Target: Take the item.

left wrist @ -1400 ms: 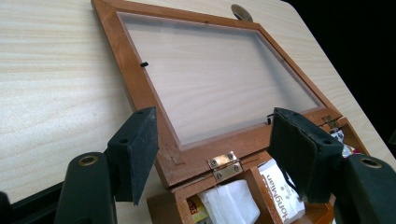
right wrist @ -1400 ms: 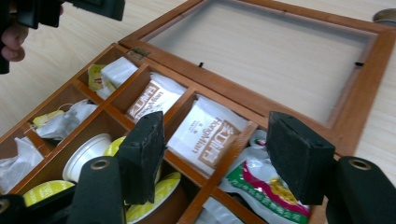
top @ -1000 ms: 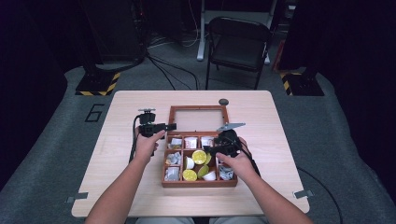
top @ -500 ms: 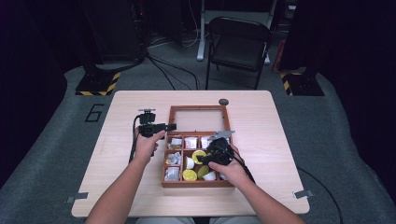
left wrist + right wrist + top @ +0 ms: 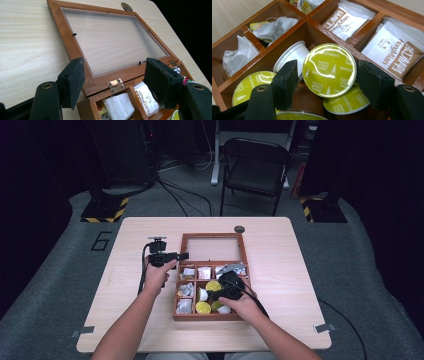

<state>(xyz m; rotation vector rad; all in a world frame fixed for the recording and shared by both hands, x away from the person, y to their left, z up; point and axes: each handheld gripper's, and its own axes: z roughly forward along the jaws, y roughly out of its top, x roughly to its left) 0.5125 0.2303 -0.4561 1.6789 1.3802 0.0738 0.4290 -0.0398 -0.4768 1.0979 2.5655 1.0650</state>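
High view: my right claw (image 5: 212,296) sits low inside the wooden box (image 5: 182,312) on the counter (image 5: 280,255), over the middle compartment of coffee capsules. Right gripper view: the jaws have just been opening and now stand apart on either side of a green-lidded capsule (image 5: 329,70). The right pad is clear of its rim; whether the left pad touches it I cannot tell. That capsule leans tilted on the other green capsules (image 5: 252,82) beneath it, with a white capsule (image 5: 292,56) lying on its side just behind. Sachets marked HongMian (image 5: 392,55) fill the compartments beyond the divider, and tea bags (image 5: 272,27) lie in the compartments to the left in that view.

My left claw (image 5: 184,255) hovers at the box's left rear corner, beside the open lid (image 5: 212,237), which lies flat on the counter. Left gripper view: its jaws are partly open and hold nothing, framing the hinge (image 5: 116,85) and the lid's clear pane (image 5: 112,37).
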